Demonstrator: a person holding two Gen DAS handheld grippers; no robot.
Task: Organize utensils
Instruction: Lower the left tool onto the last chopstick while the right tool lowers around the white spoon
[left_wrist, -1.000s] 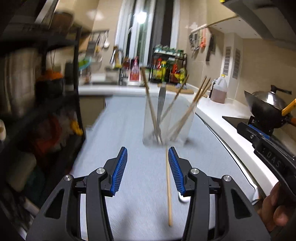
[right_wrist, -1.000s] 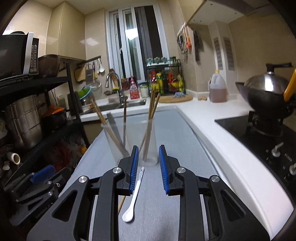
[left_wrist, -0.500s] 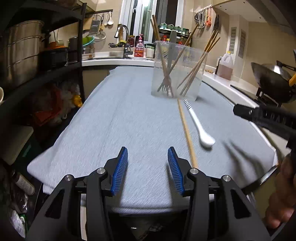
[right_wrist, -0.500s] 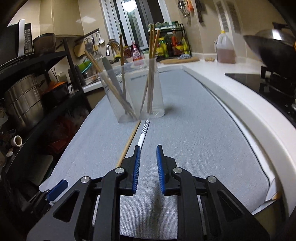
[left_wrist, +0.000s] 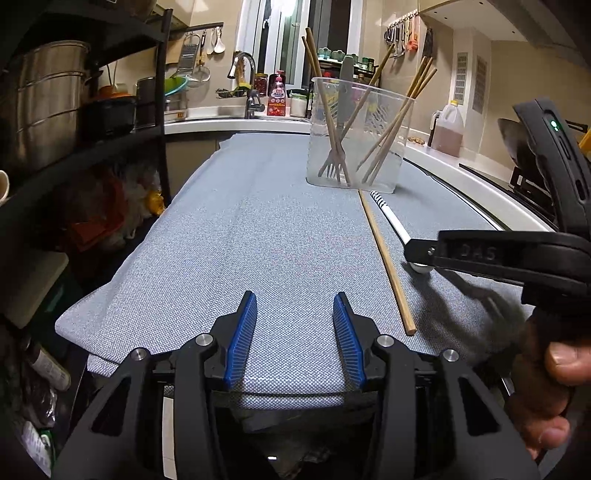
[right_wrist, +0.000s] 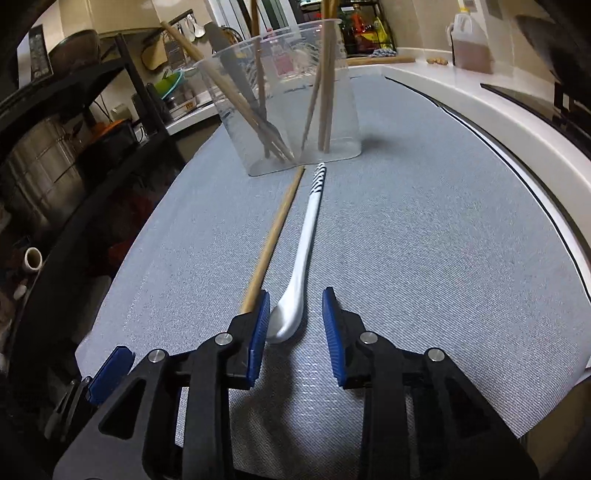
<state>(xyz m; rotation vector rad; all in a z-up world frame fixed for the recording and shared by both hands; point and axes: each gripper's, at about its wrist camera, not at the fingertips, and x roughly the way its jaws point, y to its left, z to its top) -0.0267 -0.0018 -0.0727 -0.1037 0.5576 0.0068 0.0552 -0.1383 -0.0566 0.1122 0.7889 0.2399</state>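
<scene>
The right gripper (right_wrist: 295, 325) hangs low with its blue-padded jaws spread apart around the bowl of the white ceramic spoon (right_wrist: 301, 275), which lies flat on the grey woven cloth (right_wrist: 424, 258). Just beside it lies a single wooden chopstick (right_wrist: 273, 240). Both point to the clear plastic cup (right_wrist: 295, 107) holding chopsticks and a fork. The left gripper (left_wrist: 295, 339) gapes wide and empty near the cloth's edge.

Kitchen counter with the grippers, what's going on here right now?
A person is tidying utensils into a clear container that already holds chopsticks and a fork. The right gripper, open, sits low around the bowl of a white spoon lying on the grey cloth. A single chopstick lies beside it. The left gripper is open and empty.
</scene>
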